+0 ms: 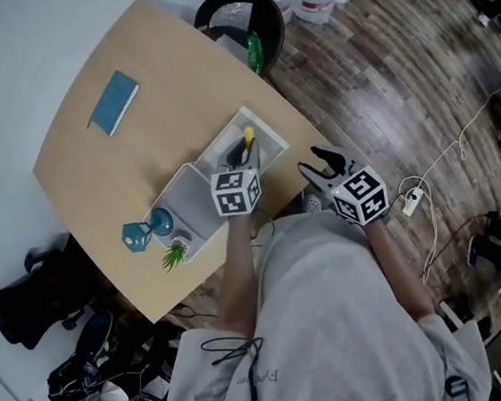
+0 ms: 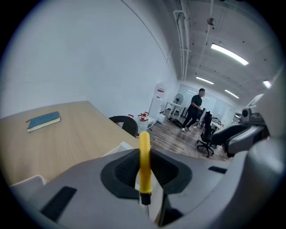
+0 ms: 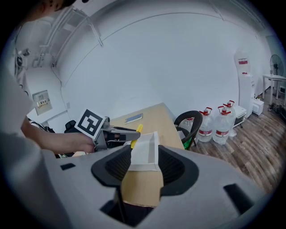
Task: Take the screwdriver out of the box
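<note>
- Left gripper [image 1: 242, 158]: clamped on the yellow screwdriver [image 2: 144, 165], handle upright between the pads, shaft hanging below — likely gripped so for a straight lift from the white box [image 1: 262, 124] beneath.
- Right gripper [image 1: 314, 165]: jaws parted, empty, off beside the box — apparently out of the way.

Bright even light, ceiling strip lights [image 2: 228, 53] glare, soft shadows, fisheye edges w/ dark corners, fg blurry.

Head view looks steeply down on table [image 1: 160, 115] and box [image 1: 187, 198]; gripper views skim them low, close.
</note>
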The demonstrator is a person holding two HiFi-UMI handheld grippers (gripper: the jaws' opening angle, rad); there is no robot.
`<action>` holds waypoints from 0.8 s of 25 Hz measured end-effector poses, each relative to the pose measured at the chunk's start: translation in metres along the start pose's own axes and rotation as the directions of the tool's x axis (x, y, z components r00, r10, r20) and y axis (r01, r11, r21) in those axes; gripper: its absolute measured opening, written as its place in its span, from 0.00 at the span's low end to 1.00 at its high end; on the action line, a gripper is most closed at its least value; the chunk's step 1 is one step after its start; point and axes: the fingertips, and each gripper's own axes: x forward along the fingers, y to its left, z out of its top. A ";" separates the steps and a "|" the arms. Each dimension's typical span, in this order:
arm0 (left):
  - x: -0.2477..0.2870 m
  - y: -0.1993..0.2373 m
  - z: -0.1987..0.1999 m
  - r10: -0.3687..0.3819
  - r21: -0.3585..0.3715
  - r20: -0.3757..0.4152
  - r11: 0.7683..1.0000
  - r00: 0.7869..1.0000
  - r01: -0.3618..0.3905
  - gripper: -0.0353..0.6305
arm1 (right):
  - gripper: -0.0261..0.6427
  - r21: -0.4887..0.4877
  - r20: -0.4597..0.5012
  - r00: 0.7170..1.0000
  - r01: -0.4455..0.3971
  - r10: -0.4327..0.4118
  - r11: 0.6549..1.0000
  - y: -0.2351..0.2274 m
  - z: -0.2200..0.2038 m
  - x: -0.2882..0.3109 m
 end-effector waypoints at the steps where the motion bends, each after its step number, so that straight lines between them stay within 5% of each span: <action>1: -0.005 -0.002 0.004 0.002 0.006 0.016 1.000 1.000 -0.002 0.16 | 0.33 -0.005 0.008 1.000 -0.001 0.002 1.000 0.002 0.001 -0.001; 20: -0.100 -0.043 0.038 -0.033 -0.097 0.279 0.993 0.960 0.063 0.16 | 0.29 0.005 0.087 0.995 -0.039 0.039 0.999 0.045 -0.021 -0.030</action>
